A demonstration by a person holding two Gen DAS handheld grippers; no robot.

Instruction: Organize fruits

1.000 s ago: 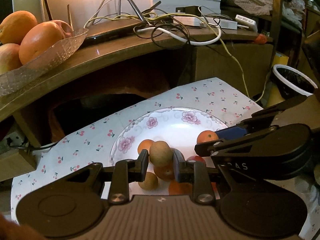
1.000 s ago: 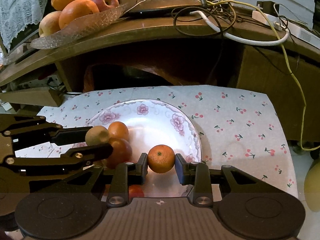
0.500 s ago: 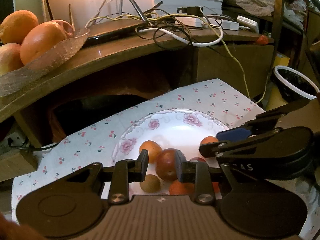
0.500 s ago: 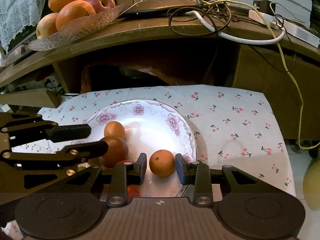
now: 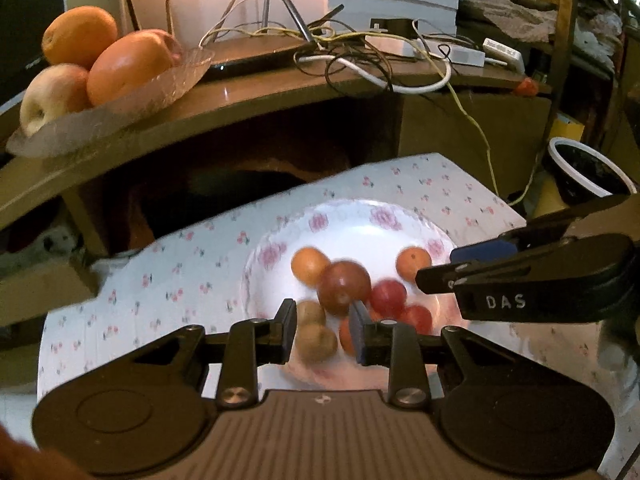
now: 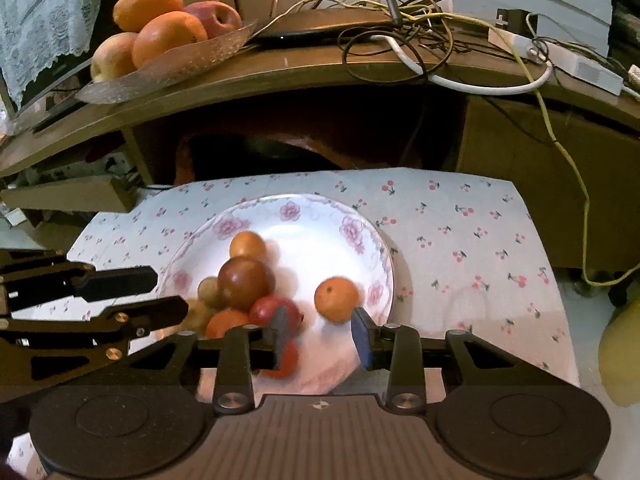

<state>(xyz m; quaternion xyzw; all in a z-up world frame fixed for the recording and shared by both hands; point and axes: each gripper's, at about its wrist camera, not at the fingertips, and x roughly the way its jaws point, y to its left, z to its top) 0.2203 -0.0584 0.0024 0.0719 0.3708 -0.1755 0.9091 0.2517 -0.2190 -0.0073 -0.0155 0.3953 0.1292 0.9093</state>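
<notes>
Both grippers let go — left gripper (image 5: 322,326) and right gripper (image 6: 320,330) gape empty, orange (image 6: 336,299) and kiwi (image 5: 315,343) delivered onto the plate (image 6: 320,216), centre frame.

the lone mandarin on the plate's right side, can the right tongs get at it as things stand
Probably yes: the mandarin sits apart from the fruit pile, just ahead of the open right tongs, nothing between.

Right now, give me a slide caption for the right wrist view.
Open right tool above floral plate of small fruit, tangerine lying free, left tool alongside.
</notes>
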